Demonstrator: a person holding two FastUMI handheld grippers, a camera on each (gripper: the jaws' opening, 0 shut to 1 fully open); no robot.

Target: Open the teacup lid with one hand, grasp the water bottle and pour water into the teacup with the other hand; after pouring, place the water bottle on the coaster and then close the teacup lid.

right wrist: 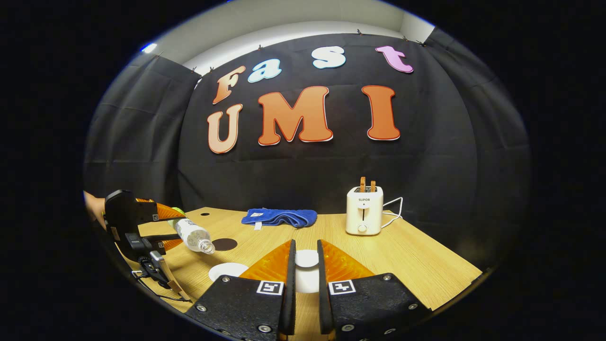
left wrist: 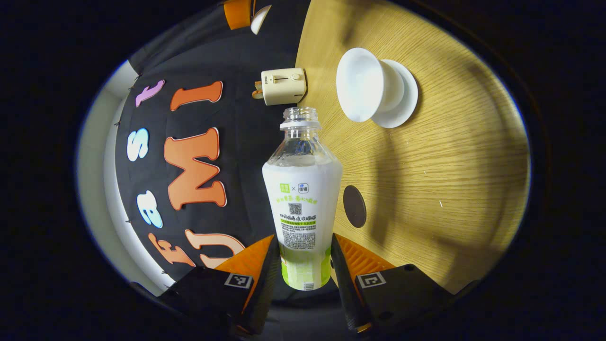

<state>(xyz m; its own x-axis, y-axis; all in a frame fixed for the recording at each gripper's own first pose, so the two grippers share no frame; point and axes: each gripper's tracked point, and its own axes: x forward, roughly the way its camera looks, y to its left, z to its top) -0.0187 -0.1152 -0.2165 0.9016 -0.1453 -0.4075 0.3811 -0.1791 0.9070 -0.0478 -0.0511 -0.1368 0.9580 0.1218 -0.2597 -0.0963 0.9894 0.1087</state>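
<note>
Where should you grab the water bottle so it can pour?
Grip the water bottle low on its wide labelled body, coming from the bottom end with one finger on each side, as the left gripper does. The body is straight and broad there; the neck narrows, and its uncapped mouth must stay free, facing the teacup.

left gripper view rolled sideways, right gripper view level; shared toaster.

A light wooden table carries the things. On it stand a cream toaster near the back, a folded blue cloth, a dark round coaster, and a white teacup on its saucer.
</note>
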